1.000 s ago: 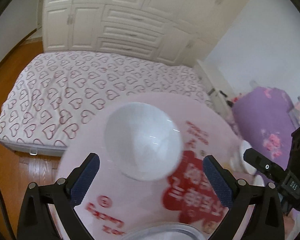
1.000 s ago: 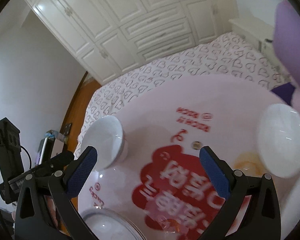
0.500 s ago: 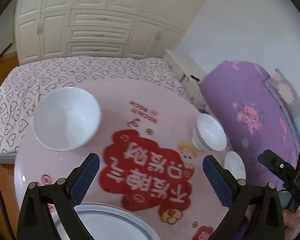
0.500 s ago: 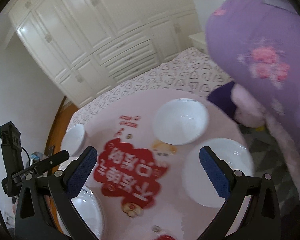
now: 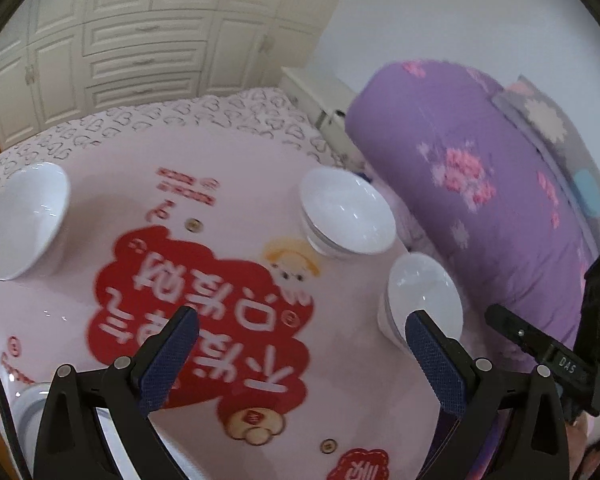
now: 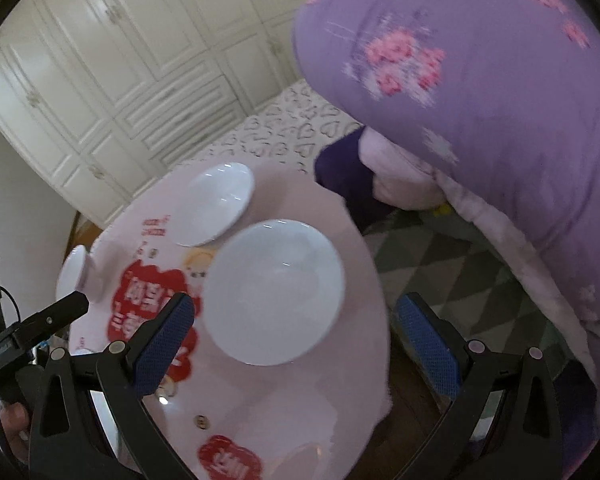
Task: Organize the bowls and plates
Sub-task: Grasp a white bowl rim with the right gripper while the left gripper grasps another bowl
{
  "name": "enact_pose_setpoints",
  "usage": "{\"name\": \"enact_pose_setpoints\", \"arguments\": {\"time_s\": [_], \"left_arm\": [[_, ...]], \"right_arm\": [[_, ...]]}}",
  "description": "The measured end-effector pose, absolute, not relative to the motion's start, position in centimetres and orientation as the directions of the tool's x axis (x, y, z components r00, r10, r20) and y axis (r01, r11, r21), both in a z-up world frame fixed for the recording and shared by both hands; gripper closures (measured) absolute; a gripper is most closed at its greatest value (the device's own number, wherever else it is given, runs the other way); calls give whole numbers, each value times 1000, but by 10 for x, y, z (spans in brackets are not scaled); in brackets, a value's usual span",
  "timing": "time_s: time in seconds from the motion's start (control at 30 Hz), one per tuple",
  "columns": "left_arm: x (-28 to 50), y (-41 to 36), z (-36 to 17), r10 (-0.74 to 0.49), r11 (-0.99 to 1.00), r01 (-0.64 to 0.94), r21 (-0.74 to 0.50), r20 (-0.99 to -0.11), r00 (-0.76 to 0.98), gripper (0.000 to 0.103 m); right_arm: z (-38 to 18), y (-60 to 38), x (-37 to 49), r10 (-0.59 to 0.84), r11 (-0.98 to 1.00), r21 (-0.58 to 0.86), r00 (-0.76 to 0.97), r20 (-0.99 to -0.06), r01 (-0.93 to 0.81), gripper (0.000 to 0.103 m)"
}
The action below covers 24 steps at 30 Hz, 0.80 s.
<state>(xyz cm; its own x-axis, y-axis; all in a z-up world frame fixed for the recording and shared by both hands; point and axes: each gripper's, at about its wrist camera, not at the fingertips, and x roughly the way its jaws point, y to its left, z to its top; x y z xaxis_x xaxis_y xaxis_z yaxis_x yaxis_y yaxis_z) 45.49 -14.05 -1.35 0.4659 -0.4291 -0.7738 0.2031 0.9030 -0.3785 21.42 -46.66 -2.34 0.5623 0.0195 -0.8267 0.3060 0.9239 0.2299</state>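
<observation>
On a round pink table with red print stand white dishes. In the left wrist view a bowl sits at the far left, a second bowl right of centre, and a shallow plate just beyond my right-hand finger. A plate rim shows at the lower left. My left gripper is open above the print, holding nothing. In the right wrist view my right gripper is open just short of the shallow plate. The bowl lies behind it, and another bowl sits far left.
A purple flowered quilt bulks close to the table's right side. A heart-print bed and white wardrobe lie beyond. A chequered rug covers the floor past the table edge.
Both views have swung right across the table. The left one went from the left bowl to the right-hand dishes. The right gripper has come close to the shallow plate. Both stayed open.
</observation>
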Motion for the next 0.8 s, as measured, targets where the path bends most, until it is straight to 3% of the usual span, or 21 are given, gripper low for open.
{"name": "enact_pose_setpoints", "arguments": {"time_s": [0.47, 0.67, 0.8], "left_arm": [[496, -225, -89, -383, 922, 198, -332, -854, 352, 3], [509, -249, -105, -407, 911, 209, -356, -861, 306, 5], [515, -264, -112, -420, 904, 222, -367, -862, 285, 10]], "right_arm": [[-62, -493, 218, 43, 906, 250, 514, -857, 342, 1], [-72, -498, 222, 65, 898, 269, 498, -864, 349, 7], [-81, -501, 226, 81, 890, 282, 482, -872, 359, 20]]}}
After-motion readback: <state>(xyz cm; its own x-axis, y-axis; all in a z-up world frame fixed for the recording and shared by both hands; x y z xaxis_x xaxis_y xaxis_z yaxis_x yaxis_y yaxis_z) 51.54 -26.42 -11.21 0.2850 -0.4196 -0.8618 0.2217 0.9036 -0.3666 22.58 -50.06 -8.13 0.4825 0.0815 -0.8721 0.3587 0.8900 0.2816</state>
